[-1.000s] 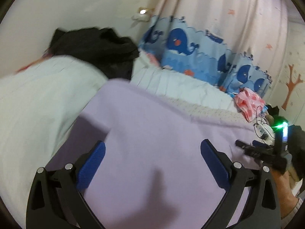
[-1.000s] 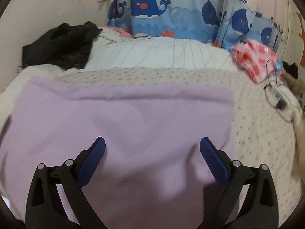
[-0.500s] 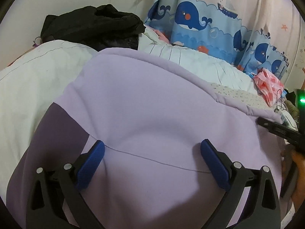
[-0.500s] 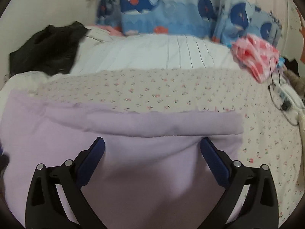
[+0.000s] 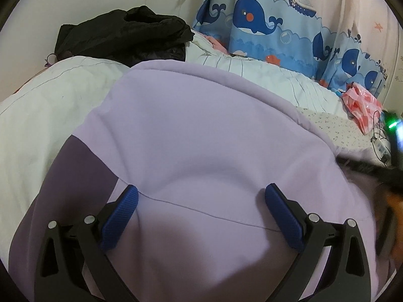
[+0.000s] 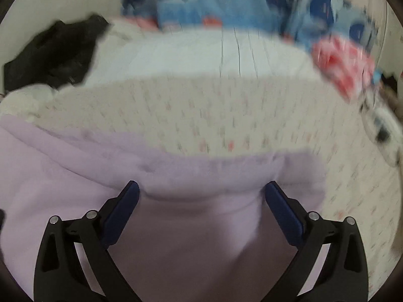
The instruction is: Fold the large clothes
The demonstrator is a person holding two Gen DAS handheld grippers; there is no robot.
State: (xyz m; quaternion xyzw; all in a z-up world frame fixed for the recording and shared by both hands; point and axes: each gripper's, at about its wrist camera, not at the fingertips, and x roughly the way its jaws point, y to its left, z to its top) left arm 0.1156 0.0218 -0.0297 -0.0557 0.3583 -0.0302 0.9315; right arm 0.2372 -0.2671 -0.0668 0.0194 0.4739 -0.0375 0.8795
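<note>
One black garment [image 5: 121, 35] beyond lilac cloth [image 5: 201, 138].

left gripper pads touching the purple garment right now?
Cannot tell. In the left wrist view the left gripper is open over the purple garment, fabric spanning between the blue pads, but no plain contact or gap shows.

A black garment [image 5: 121, 35] is lying heaped on a bed with a white quilt [image 5: 50, 105], a whale-patterned curtain [image 5: 264, 27] is hanging behind, and a pink-and-red bag [image 5: 362, 103] is sitting beside it.
</note>
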